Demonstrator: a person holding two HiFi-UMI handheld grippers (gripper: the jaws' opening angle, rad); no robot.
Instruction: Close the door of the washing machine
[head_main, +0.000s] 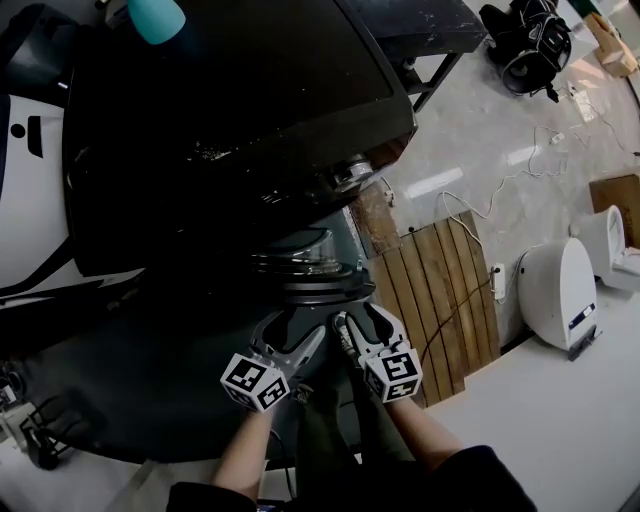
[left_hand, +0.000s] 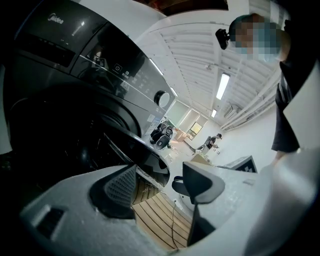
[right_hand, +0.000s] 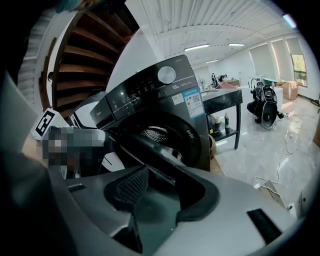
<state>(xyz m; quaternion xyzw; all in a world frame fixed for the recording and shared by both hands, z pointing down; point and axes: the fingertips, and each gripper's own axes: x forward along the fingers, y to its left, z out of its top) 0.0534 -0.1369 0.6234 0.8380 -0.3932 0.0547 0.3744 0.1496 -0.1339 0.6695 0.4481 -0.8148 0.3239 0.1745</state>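
The dark front-loading washing machine (head_main: 230, 100) fills the upper left of the head view. Its round door (head_main: 310, 275) hangs open, swung out towards me. Both grippers are held side by side just in front of the door's near rim. My left gripper (head_main: 297, 337) is open; in the left gripper view (left_hand: 159, 182) only the wooden floor shows between its pads, and the door's edge (left_hand: 142, 152) lies just beyond them. My right gripper (head_main: 362, 322) is open too. In the right gripper view (right_hand: 167, 195) the door's (right_hand: 150, 155) dark surface lies between and under the jaws, below the drum (right_hand: 157, 135).
A slatted wooden platform (head_main: 440, 290) lies on the floor right of the machine. A white appliance (head_main: 560, 290) and a white cable (head_main: 470, 210) sit further right. A black table (head_main: 430, 20) stands behind the machine, with black equipment (head_main: 530, 40) beyond it.
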